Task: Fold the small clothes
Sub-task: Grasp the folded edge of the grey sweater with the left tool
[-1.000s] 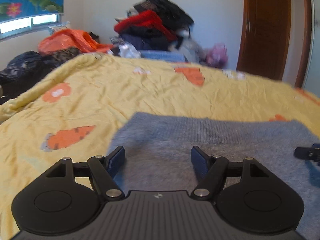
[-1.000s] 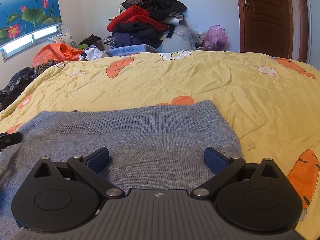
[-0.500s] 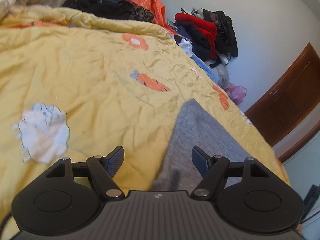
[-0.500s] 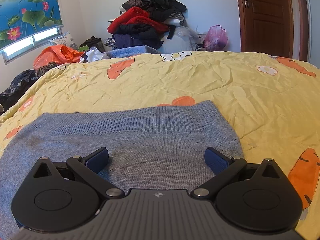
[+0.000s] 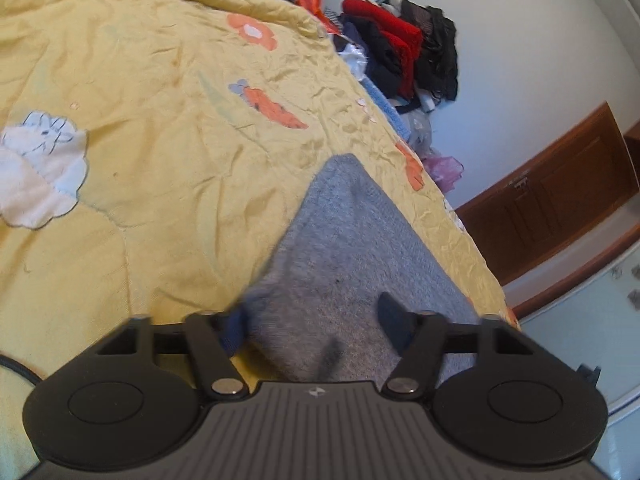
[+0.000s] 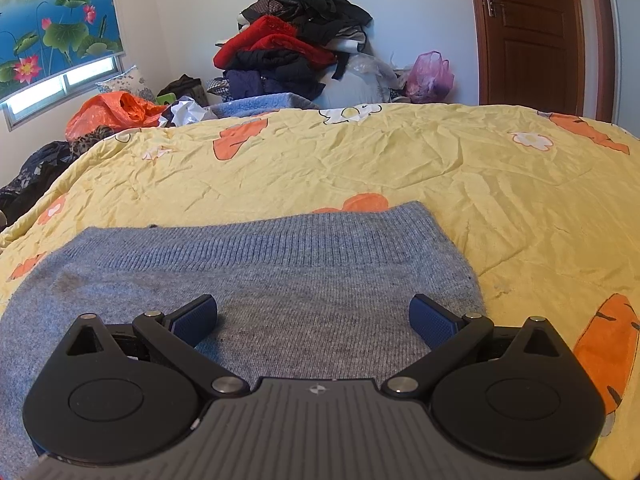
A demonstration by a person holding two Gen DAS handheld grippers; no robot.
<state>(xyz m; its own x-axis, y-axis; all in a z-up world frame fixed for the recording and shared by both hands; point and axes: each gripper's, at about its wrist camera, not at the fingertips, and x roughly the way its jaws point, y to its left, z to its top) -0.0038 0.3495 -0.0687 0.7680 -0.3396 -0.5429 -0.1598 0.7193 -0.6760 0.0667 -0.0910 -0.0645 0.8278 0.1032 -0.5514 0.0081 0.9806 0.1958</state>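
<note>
Right wrist, ribbed grey knit sweater, crinkled quilt

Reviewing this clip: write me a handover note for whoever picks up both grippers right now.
Left gripper: open, tilted, at the left edge of the grey knit garment; whether cloth lies between its fingers is unclear.
Right gripper: open, holding nothing, low over the garment's near part.
The garment lies flat on the yellow bedspread, ribbed band at the far side.
Done: laid out. Left: every fold.
</note>
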